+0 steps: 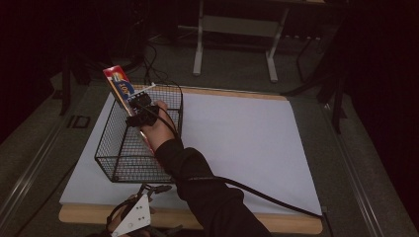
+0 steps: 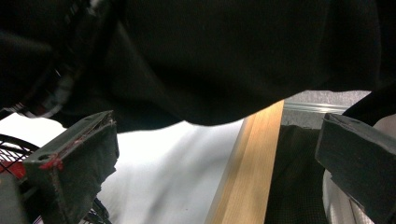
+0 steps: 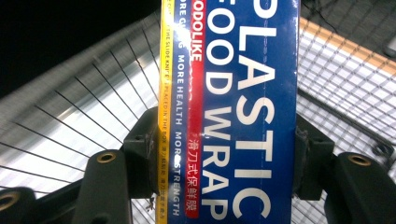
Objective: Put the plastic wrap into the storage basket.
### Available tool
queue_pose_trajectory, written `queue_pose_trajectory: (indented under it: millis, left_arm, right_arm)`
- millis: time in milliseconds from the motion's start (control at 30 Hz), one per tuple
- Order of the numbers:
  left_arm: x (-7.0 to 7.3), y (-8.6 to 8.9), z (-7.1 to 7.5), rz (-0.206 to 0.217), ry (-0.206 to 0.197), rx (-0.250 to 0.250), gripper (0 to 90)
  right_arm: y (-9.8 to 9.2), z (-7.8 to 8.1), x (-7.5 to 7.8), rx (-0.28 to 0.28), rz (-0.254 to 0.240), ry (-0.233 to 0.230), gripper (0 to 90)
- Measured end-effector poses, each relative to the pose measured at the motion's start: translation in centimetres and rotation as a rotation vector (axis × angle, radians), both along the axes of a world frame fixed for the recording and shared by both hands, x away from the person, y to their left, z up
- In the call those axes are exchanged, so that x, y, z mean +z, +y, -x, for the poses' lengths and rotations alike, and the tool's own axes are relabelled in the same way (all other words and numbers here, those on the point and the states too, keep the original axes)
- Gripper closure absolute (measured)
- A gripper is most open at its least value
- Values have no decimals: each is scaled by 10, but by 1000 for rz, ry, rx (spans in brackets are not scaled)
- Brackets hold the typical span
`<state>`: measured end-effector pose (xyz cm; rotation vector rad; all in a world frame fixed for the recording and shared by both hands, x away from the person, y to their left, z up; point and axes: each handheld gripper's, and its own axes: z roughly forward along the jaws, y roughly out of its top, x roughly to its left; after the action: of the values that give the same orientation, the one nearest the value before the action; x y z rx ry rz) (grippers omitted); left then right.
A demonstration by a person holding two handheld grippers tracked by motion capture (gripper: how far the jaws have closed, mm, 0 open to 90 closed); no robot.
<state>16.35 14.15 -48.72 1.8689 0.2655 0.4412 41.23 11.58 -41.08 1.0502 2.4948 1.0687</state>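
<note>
- Gripping a long box of plastic food wrap [image 3: 233,112], the right gripper [image 3: 224,158] has both jaws pressed flat against the box's two narrow sides, so the jaws stand only as wide as the box.
- In the high view the right gripper [image 1: 141,116] sits over the far left part of a black wire basket [image 1: 106,160], with the person's right hand [image 1: 158,129] and dark sleeve [image 1: 197,182] reaching across the basket from the near side.
- The box [image 1: 120,86] is held near its lower end, which dips inside the basket; its red and blue upper end sticks up above the basket's rim.
- Its long axis runs tilted, the top leaning up and toward the far left of the table, the lower end pointing down toward the basket's floor.
- In the right gripper view the box runs straight away from the camera, lettering along its length, with the basket's mesh [image 3: 345,79] behind it.
- The basket stands on the white sheet [image 1: 247,143] covering the wooden table [image 1: 276,224], at its left side.
- The left gripper [image 1: 153,190] hovers at the near edge of the table, just before the basket; its jaws stand wide apart with nothing between them, the sleeve dark above them.
</note>
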Motion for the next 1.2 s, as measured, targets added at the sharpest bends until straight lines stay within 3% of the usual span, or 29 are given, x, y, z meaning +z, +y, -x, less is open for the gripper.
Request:
queue_pose_trajectory:
  millis: [67, 200, 500, 867, 1067, 1133, 1200]
  left_arm:
    - [0, 0, 0, 0, -1, 0, 1]
    - [0, 0, 0, -2, 0, -1, 0]
    - [-1, -1, 0, -8, 0, 0, 0]
    - [-1, -1, 0, -10, 2, 1, 0]
    - [-1, -1, -1, -11, 4, -2, 0]
    - [-1, -1, 0, -12, 4, -3, 0]
    - [-1, -1, -1, -14, 5, -4, 0]
  right_arm:
    - [0, -1, -7, -6, 11, 25, 392]
    - [-1, -1, -11, 0, 52, 11, 390]
    - [-11, 1, -21, 18, 48, 64, 381]
    - [-10, 1, -19, 51, 77, 57, 355]
    - [-14, -1, -16, 39, 91, 29, 254]
    - [-18, -2, -15, 36, 77, 26, 231]
    - [-25, -4, -10, 38, 32, 34, 245]
